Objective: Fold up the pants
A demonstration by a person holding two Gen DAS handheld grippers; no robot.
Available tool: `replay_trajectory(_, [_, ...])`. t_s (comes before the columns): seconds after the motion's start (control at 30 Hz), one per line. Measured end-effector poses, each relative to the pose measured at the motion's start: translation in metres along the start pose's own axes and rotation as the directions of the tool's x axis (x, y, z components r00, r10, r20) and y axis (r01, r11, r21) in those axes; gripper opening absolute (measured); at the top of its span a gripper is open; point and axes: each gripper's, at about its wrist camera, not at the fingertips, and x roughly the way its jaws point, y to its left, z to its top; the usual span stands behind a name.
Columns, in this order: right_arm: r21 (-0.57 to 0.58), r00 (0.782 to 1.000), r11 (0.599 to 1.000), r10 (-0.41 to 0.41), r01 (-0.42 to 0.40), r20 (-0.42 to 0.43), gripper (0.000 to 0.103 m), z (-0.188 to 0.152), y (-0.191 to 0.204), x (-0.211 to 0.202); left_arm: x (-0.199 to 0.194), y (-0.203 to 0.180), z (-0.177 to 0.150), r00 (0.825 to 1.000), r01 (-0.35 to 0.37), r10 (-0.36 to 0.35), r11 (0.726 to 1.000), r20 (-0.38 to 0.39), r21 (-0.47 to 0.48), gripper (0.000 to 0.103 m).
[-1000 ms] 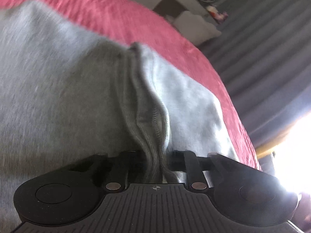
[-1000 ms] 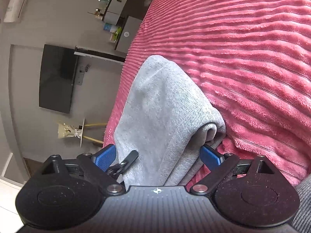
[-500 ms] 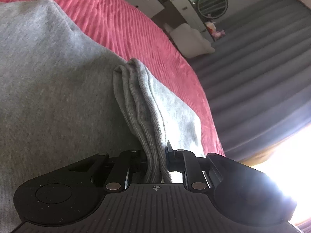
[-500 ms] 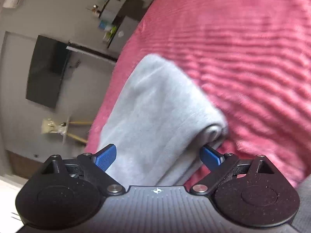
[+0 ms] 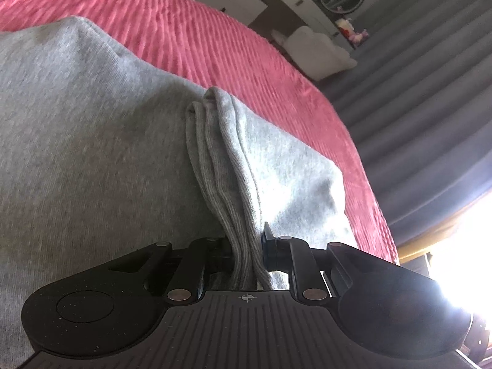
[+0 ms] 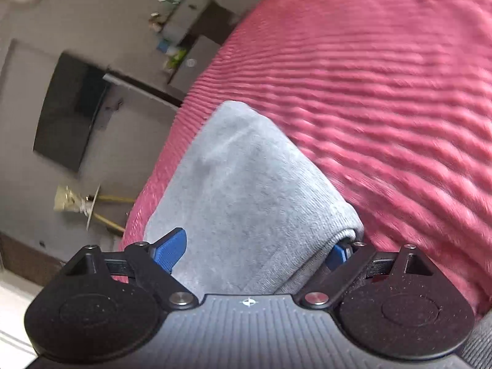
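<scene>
We see the pants [image 5: 92, 153] as soft grey knit cloth, matt, with a finely ribbed cuff [image 5: 221, 166]. We note the bedspread [image 5: 215, 46] as pink plush cloth, ridged in rows. The left gripper [image 5: 246, 252] appears as matt black plastic, lightly speckled, with a grooved body and small shiny metal pins. The right gripper [image 6: 261, 250] matches it and carries blue textured plastic pads [image 6: 170, 247].

Grey pants [image 5: 92, 141] on a pink ribbed blanket [image 6: 384, 92], blue fingertips [image 6: 170, 247]
</scene>
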Motion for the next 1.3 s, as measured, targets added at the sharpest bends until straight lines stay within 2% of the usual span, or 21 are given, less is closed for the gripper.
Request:
replay_trajectory(0.2, [0.02,1.0,1.0,-0.003,0.003,0.002,0.091,0.003,-0.003,0.003,0.0,-0.001,-0.001,1.0,-0.011,0.012,1.0,-0.011,0.01,0.016])
replay_trajectory(0.27, [0.024,1.0,1.0,-0.016,0.015,0.016,0.084,0.006,-0.004,0.002,0.003,0.0,0.0,1.0,-0.013,0.013,1.0,-0.022,0.0,0.016])
replay_trajectory(0.37, [0.115,0.999,0.993,-0.023,0.019,0.03,0.072,0.007,-0.017,0.002,0.005,0.0,0.001,0.999,-0.017,0.017,1.0,-0.027,-0.003,0.016])
replay_trajectory(0.4, [0.124,0.999,0.992,-0.03,0.026,0.032,0.071,0.006,-0.018,0.002,0.004,-0.002,0.002,0.999,-0.022,0.022,1.0,-0.026,0.004,0.016])
replay_trajectory(0.53, [0.038,0.998,0.998,-0.06,0.059,0.031,0.069,0.001,-0.004,0.0,0.0,-0.009,0.005,0.999,-0.035,0.036,0.999,-0.014,0.037,0.016])
replay_trajectory(0.6, [0.009,0.995,0.996,-0.088,0.088,0.038,0.052,-0.002,0.001,0.0,-0.004,-0.011,0.006,0.999,-0.044,0.044,0.998,-0.005,0.046,0.016])
replay_trajectory(0.63, [-0.001,0.994,0.994,-0.109,0.109,0.033,0.036,-0.003,0.002,0.001,-0.006,-0.011,0.007,0.999,-0.048,0.048,0.998,-0.003,0.05,0.016])
replay_trajectory(0.67, [-0.004,0.991,0.991,-0.133,0.133,0.022,0.026,-0.004,0.002,0.003,-0.007,-0.011,0.008,0.999,-0.048,0.049,0.998,-0.004,0.049,0.016])
replay_trajectory(0.77, [-0.006,0.992,0.992,-0.126,0.126,0.015,0.015,-0.007,-0.003,0.001,-0.012,-0.009,0.008,0.998,-0.058,0.058,0.997,0.0,0.049,0.016])
replay_trajectory(0.9, [-0.082,0.995,0.992,-0.093,0.095,0.027,0.013,-0.016,0.019,-0.005,-0.035,-0.014,0.009,0.992,-0.113,0.106,0.988,0.073,0.108,0.016])
replay_trajectory(1.0, [-0.106,0.999,0.993,-0.052,0.051,-0.001,0.013,-0.029,0.031,-0.003,-0.057,-0.012,0.012,0.98,-0.167,0.149,0.977,0.135,0.131,0.017])
replay_trajectory(1.07, [-0.122,0.998,0.991,-0.052,0.046,-0.043,0.014,-0.037,0.033,0.008,-0.058,-0.003,0.013,0.972,-0.214,0.198,0.967,0.125,0.135,0.019])
replay_trajectory(1.1, [-0.125,0.996,0.991,-0.057,0.048,-0.069,0.014,-0.04,0.033,0.014,-0.052,0.004,0.014,0.967,-0.247,0.233,0.96,0.106,0.135,0.024])
replay_trajectory(1.2, [-0.104,0.985,0.992,-0.087,0.071,-0.15,0.018,-0.043,0.024,0.029,-0.031,0.023,0.013,0.929,-0.37,0.368,0.92,0.042,0.131,0.027])
replay_trajectory(1.3, [-0.13,0.982,0.989,-0.085,0.064,-0.17,0.024,-0.039,0.026,0.026,-0.033,0.021,0.017,0.932,-0.362,0.356,0.923,0.066,0.128,0.033])
